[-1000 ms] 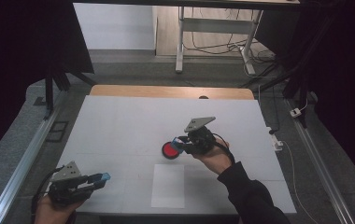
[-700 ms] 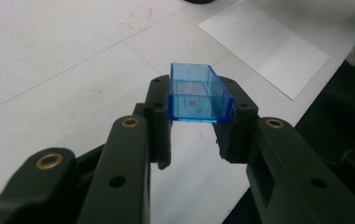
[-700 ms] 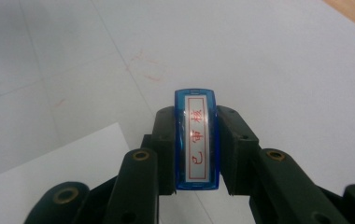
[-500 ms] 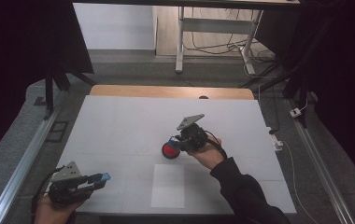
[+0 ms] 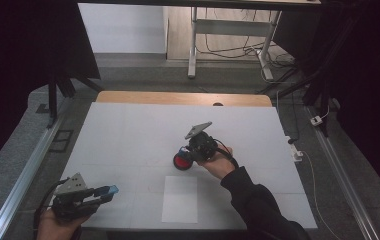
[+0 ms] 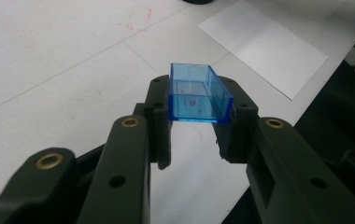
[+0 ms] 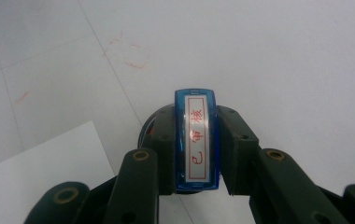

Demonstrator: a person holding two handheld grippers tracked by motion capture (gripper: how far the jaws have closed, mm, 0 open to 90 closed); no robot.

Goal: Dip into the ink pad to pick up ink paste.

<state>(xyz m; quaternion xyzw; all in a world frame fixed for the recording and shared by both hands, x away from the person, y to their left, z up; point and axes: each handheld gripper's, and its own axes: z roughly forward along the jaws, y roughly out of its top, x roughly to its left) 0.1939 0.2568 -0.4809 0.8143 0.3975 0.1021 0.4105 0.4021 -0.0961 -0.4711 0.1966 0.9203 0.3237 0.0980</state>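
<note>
A blue stamp (image 7: 197,140) with a white label of red characters sits clamped between the jaws of my right gripper (image 7: 197,154). Just beneath it lies a round red ink pad (image 5: 181,162) in a black case, whose dark rim (image 7: 148,129) shows behind the stamp. Whether stamp and pad touch, I cannot tell. In the high view my right gripper (image 5: 188,153) is at mid-table over the pad. My left gripper (image 5: 106,192), near the front left corner, is shut on a clear blue box-shaped cap (image 6: 196,93), held just above the table.
A white sheet of paper (image 5: 180,198) lies flat near the front edge, between the two grippers; paper corner (image 7: 40,168) lies beside the pad. The white tabletop (image 5: 138,130) carries faint red marks. A wooden strip (image 5: 178,98) runs along the far edge.
My right gripper has moved left and down with the stamp, coming over the red ink pad. The left gripper has stayed put with the blue cap.
</note>
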